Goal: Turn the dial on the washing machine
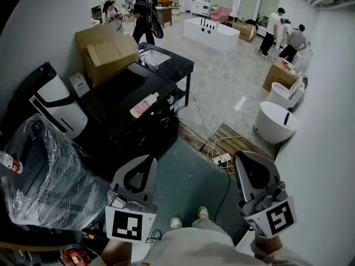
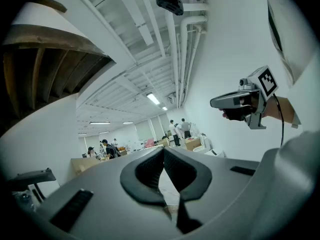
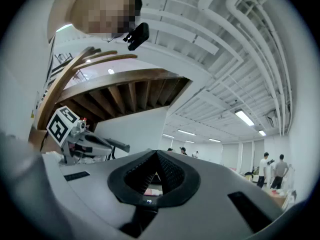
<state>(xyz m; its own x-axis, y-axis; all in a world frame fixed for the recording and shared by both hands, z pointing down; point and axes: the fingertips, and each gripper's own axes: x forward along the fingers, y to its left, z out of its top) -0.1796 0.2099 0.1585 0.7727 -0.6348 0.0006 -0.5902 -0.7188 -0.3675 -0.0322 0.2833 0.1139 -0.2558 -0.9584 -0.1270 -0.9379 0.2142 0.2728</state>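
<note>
Tongs on both sides are pressed together with nothing between them. The left tongs point(image 1: 145, 163) and the right tongs point(image 1: 244, 158) hang roughly level above the grey floor point(image 1: 188, 176), close to the person's body. Each gripper view shows its dark ribbed pads meeting at the tip, with only the room visible beyond.

The dial itself shows in no view. The likeliest machine is the black box-shaped appliance point(image 1: 119, 90) ahead and to the left of the left tongs. A pink-and-white plastic bottle point(image 1: 144, 105) lies on its flat top. Its front face is in shadow, so no control panel can be made out. A second dark machine wrapped in clear plastic film point(image 1: 44, 176) stands nearer on the left, and a brown cardboard box point(image 1: 108, 51) sits behind the black appliance.

By my judgement, a washing machine dial will be a rigid plastic knob fixed to the panel. It should be light to turn but have clicks that resist, and its smooth rim could slip under the pads. The best hold is probably across its width, with the pads on opposite sides of the rim. The tongs should come in square to the panel and turn about the knob's own axis. Before that, one pair must open and reach the machine, which is well apart from both.
</note>
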